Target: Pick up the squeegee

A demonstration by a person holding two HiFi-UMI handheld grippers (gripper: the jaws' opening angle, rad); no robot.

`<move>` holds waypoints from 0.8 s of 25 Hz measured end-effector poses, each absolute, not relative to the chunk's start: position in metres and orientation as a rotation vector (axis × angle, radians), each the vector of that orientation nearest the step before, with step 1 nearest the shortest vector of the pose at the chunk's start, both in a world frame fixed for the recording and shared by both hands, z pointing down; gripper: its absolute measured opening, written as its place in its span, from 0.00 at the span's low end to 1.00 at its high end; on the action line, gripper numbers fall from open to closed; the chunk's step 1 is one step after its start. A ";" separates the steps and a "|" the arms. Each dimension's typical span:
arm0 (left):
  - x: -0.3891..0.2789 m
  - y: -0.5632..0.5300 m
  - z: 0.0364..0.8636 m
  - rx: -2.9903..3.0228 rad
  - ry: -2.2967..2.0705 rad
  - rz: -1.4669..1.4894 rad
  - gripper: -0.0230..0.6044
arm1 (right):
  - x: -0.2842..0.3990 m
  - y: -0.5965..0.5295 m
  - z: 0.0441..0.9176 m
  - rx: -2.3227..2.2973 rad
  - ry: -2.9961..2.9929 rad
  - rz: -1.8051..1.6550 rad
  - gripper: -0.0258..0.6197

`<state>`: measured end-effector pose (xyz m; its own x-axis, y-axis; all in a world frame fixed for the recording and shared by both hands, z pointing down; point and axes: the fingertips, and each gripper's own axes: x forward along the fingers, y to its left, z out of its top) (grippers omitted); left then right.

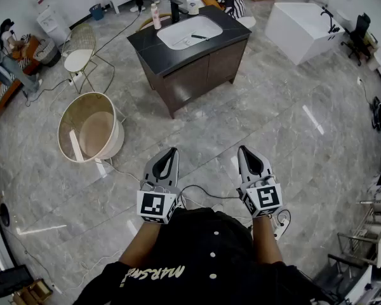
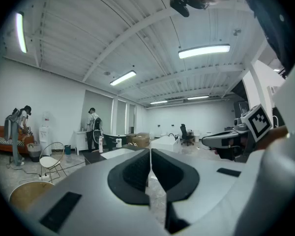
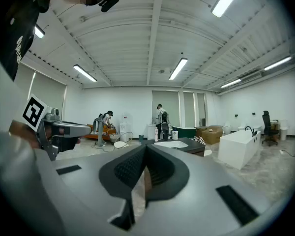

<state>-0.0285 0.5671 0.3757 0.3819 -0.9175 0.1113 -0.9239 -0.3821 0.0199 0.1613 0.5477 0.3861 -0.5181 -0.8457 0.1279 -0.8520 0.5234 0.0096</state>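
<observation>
We hold the left gripper [image 1: 171,150] and right gripper [image 1: 242,149] low in the frame, both closed and empty.

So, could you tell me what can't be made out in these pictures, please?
- Head view: the dark thing in the sink is too small to confirm as a squeegee.
- Head view: labels on the bottles are too small to read.
- Both gripper views: the sink shows edge-on, its rim hiding the inside.

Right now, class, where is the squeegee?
In the head view, top centre, the squeegee lies in the white basin of the dark vanity.
</observation>
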 end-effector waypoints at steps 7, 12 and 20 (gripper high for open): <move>-0.036 0.564 0.375 2.547 -1.694 0.117 0.07 | 0.151 0.545 0.387 1.469 -2.632 0.090 0.03; -0.045 0.562 0.376 2.552 -1.674 0.114 0.07 | 0.140 0.545 0.385 1.484 -2.633 0.079 0.03; -0.070 0.557 0.378 2.601 -1.601 0.107 0.07 | 0.107 0.543 0.391 1.532 -2.610 0.079 0.03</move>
<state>-0.0695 0.5572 0.3776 0.4495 -0.8871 0.1045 -0.8932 -0.4483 0.0360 0.1073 0.5426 0.3910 -0.4828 -0.8668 0.1247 -0.8727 0.4880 0.0132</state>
